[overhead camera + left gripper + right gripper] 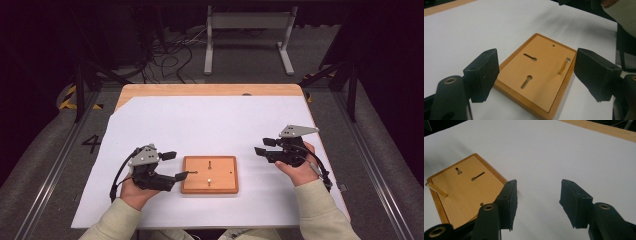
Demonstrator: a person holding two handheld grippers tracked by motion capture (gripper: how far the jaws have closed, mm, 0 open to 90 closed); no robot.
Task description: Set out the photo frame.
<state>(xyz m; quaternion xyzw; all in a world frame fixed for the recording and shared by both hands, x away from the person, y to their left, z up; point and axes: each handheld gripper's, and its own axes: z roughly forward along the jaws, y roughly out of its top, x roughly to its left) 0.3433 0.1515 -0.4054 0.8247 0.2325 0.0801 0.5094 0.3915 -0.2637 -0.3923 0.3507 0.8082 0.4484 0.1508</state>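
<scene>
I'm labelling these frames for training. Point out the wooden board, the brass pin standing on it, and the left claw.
wooden board point(220, 183): high view, bare top face near its front edge.
brass pin point(564, 66): left gripper view, middle of its shaft.
left claw point(174, 166): high view, midway between its fingertips.

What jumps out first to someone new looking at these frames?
The wooden board in the middle of the white sheet, with two keyhole slots and a brass pin standing up from it. On either side of it the person holds a black claw: the left claw open just beside the board's left edge, the right claw open and apart from the board on the right.
</scene>
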